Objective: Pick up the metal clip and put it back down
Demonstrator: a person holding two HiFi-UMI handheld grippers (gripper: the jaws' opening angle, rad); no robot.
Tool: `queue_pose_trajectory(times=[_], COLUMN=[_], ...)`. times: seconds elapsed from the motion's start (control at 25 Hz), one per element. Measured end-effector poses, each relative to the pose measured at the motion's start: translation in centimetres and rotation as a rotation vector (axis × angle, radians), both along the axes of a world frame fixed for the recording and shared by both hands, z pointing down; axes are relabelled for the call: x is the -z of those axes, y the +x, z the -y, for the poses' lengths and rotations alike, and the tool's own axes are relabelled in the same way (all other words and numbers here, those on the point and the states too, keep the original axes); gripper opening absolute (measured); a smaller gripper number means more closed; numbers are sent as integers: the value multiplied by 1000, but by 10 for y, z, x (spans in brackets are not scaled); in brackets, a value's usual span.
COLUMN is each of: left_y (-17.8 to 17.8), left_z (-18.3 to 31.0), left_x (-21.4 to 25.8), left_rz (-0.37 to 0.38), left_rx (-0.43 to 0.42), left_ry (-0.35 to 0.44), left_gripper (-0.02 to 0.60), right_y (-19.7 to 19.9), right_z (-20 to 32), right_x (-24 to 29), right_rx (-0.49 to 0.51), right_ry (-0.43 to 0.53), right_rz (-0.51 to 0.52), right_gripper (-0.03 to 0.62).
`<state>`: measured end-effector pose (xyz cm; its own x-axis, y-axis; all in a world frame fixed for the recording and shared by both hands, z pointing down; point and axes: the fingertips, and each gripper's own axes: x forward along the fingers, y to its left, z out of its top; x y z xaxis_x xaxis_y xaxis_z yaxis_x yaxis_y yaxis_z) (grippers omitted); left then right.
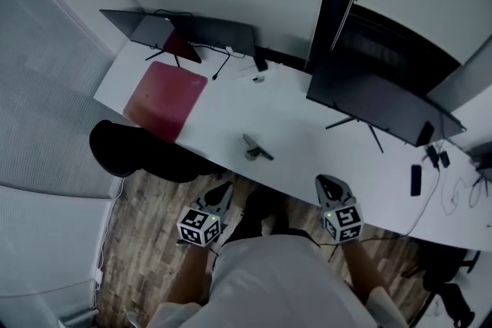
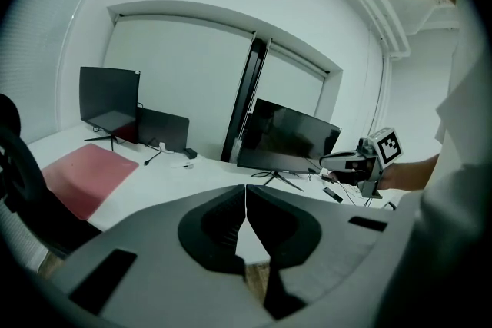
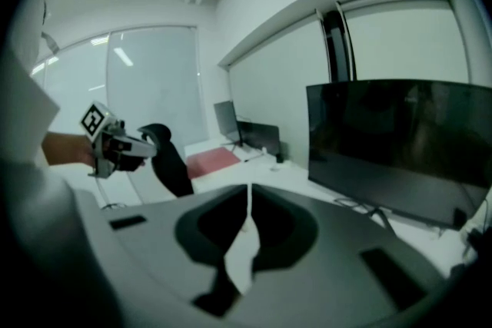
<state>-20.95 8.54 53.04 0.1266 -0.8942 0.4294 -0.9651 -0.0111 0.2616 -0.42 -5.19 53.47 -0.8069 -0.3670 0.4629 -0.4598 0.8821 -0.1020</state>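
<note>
The metal clip [image 1: 256, 148], near the 6 o'clock edge of the table [image 1: 307, 119], was too small to show its form. The chair [image 1: 127, 154] at 9 o'clock lay partly hidden under that edge. Dark items [image 1: 416, 180] at 3 o'clock were too small to name. In the right gripper view, the monitor [image 3: 400, 142] ran off at 3 o'clock.

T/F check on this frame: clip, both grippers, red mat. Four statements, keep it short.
1. The metal clip lies on the white desk, and neither gripper holds it. True.
2. The left gripper has its jaws wide apart. False: the jaws are together with nothing between them.
3. The right gripper is clamped on the clip. False: it is shut and empty, and the clip lies apart from it.
4. In the head view, the red mat lies left of the clip. True.
</note>
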Motion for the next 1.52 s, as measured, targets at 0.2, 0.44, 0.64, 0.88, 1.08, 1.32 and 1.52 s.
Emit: queue_pose_trajectory(times=[0.2, 0.44, 0.64, 0.88, 1.08, 1.32, 1.52], left_y=[-25, -44, -50, -53, -51, -52, -53], left_z=[21, 41, 53, 71, 81, 90, 95], left_x=[-9, -29, -52, -78, -111, -150, -182], left_rz=[-21, -67, -115, -171, -255, -321, -354], left_rx=[-51, -93, -130, -176, -196, -185, -178], left_ry=[-13, -38, -68, -113, -172, -245, -306], left_gripper=[35, 35, 35, 35, 35, 35, 37], right_y=[-12, -21, -26, -32, -38, -47, -53], right_z=[5, 7, 3, 1, -3, -4, -3], right_x=[1, -5, -14, -24, -37, -52, -64], right_rx=[-65, -125, -158, -198, -223, -245, -265], right_ry=[-1, -13, -23, -46, -75, -105, -131], right_rz=[-12, -43, -77, -105, -135, -159, -169], right_gripper=[34, 34, 34, 34, 34, 34, 34])
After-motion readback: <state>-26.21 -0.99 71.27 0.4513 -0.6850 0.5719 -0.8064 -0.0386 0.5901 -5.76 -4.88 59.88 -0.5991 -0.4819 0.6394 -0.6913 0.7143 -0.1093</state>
